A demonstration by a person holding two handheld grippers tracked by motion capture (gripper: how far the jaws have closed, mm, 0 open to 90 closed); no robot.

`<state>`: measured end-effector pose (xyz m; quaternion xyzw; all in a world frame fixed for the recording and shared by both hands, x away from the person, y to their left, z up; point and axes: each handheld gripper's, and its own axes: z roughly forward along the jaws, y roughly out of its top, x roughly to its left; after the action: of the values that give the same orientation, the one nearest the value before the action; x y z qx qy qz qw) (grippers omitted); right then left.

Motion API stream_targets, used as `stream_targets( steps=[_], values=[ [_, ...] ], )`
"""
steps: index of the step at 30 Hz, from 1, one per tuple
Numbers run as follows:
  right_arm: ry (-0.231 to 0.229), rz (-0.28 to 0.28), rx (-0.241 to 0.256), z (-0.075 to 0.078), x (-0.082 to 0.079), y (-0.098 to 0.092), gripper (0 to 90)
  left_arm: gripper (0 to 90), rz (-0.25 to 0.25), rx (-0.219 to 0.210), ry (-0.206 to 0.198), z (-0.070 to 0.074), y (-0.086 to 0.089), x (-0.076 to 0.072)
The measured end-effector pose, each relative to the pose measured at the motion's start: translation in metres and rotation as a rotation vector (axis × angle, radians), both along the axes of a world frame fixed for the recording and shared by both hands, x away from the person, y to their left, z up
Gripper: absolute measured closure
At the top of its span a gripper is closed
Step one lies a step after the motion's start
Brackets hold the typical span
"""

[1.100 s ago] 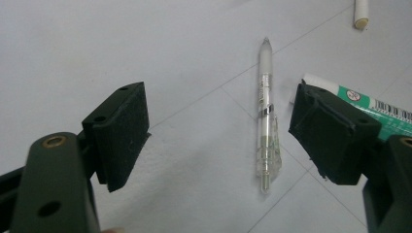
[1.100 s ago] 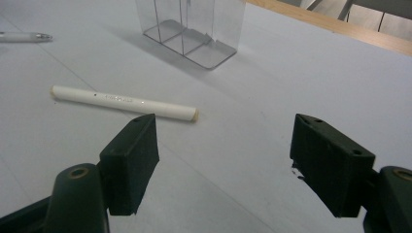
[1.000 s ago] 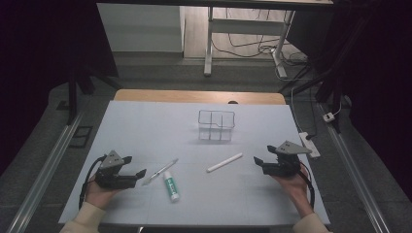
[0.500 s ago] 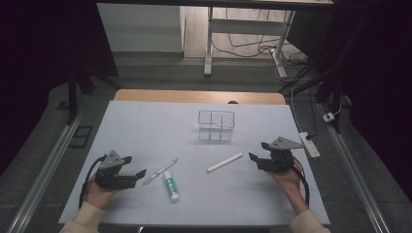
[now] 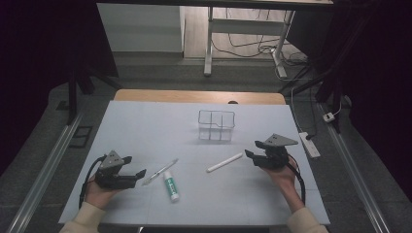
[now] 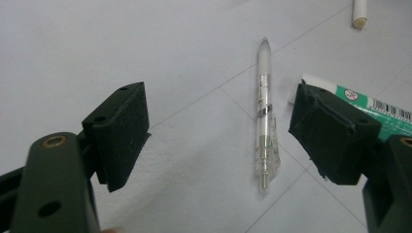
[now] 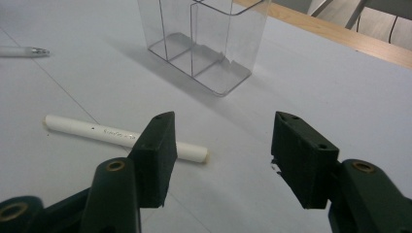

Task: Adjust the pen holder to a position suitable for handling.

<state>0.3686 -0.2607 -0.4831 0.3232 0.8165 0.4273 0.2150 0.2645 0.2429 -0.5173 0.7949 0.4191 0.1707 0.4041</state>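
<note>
While both claws gape empty, white stick (image 5: 224, 162) slants toward right claw (image 5: 252, 154), clear pen (image 5: 161, 171) toward left claw (image 5: 138, 174).

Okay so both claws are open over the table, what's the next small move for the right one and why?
Probably ease the right claw forward and toward its own left until the white marker lies between its jaws. The jaws stand wide open and hold nothing, and the marker lies flat on the table, its near end passing behind the left jaw. The clear organizer stands farther off, so it should not get in the way.
</note>
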Motion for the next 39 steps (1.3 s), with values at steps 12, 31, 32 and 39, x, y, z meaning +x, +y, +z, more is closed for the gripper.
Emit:
stream_targets(
  steps=[12, 31, 32, 39],
  values=[
    [0.003, 0.017, -0.028, -0.001, 0.011, 0.014, 72.2, 22.3, -0.001, 0.002, 0.002, 0.0, -0.001, 0.0],
    [-0.011, 0.014, -0.042, -0.001, 0.033, 0.036, 88.6, 22.3, 0.003, 0.005, -0.001, 0.0, 0.0, 0.0],
    [-0.009, 0.014, -0.043, -0.002, 0.034, 0.037, 88.6, 22.4, 0.003, 0.004, -0.001, 0.0, 0.0, 0.0],
    [0.0, -0.007, -0.045, -0.004, 0.044, 0.04, 88.6, 22.3, 0.003, 0.006, 0.0, 0.0, 0.0, 0.0]
  ],
)
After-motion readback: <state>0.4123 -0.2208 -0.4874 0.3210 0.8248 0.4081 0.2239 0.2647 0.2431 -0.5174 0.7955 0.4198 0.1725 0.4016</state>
